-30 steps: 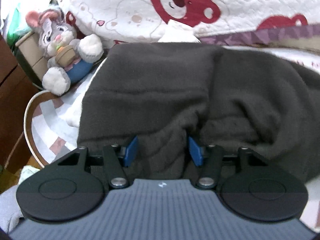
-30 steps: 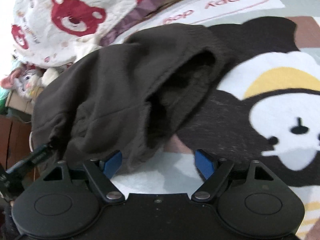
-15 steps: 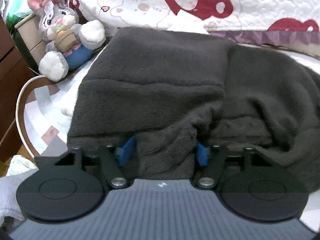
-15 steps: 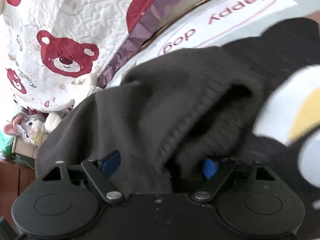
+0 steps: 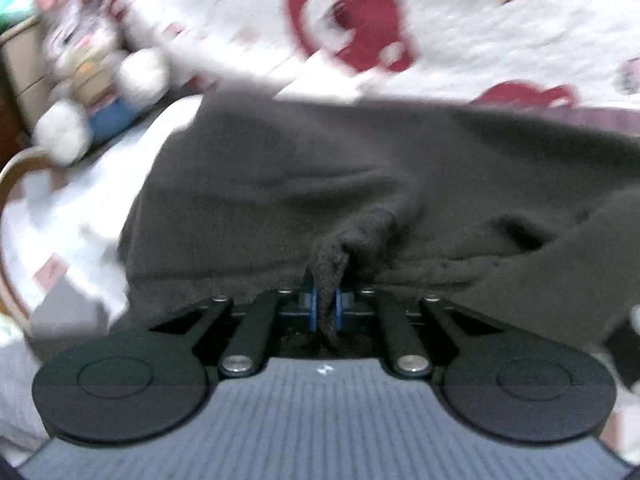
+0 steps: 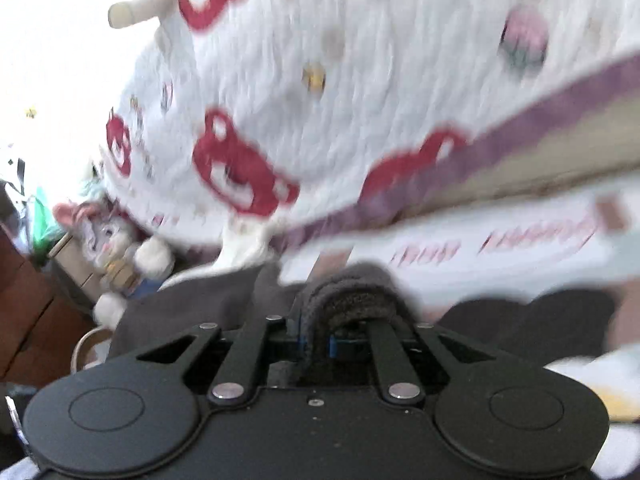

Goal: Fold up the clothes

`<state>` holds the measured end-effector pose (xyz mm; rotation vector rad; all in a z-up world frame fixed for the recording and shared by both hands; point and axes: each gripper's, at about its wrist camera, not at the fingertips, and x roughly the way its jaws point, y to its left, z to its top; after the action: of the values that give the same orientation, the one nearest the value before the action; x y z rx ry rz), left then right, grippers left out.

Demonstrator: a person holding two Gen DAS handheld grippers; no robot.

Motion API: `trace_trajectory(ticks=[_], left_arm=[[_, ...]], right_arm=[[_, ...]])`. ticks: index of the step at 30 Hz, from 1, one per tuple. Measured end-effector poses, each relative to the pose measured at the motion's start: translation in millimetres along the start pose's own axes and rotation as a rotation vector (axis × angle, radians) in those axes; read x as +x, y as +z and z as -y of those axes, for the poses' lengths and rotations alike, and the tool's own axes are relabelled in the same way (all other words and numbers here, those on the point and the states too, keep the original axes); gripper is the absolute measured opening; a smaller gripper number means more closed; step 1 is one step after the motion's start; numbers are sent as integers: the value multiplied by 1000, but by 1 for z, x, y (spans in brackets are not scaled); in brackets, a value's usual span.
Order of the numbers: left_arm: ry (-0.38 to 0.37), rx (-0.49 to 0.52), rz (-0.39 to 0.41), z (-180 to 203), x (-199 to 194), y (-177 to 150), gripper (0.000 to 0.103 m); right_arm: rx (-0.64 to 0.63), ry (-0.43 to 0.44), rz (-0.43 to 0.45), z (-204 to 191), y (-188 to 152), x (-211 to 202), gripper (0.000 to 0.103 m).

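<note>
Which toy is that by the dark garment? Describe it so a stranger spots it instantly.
Start at the white quilt with red bears behind the dark fleece garment. Follow the garment's far left corner to the plush rabbit sitting beside it. It alone has pink-lined ears, white paws and a blue lower body.

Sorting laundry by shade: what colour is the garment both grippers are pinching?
The garment is dark grey-brown, clearest in the left wrist view.

A printed bed cover (image 5: 80,216) carries the dark fleece garment (image 5: 300,184) and plush rabbit (image 5: 88,76).
</note>
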<state>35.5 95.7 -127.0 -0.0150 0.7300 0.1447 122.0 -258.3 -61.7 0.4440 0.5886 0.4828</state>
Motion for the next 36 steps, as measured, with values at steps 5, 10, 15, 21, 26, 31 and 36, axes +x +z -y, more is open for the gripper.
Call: trace_trajectory(ticks=[5,10,15,21,26,31,36], left_arm=[[-183,75,148,42,-66,34,7],[-436,72,166,103,-98,47,7],[-620,87,-64,187,-55,27,14],[-582,119,-249,217,-7,-18,16],[-573,100,-260,209,1,-31,27],[-565,79,-270,201,8,-44,34],[-603,15,-240,198,3,-43,30]], right_arm=[[-76,-100,163,-7,48,-93,11],[-110,-247,305,-7,71,-199,11],[-120,-579,237,47,58,-251,14],[174,-832,-208,174,-6,-207,22],[127,-842,-192,179,-25,-221,30],[171,-745,-157,172,-31,-241,50],[298,-529,-228,154,-66,-227,53]])
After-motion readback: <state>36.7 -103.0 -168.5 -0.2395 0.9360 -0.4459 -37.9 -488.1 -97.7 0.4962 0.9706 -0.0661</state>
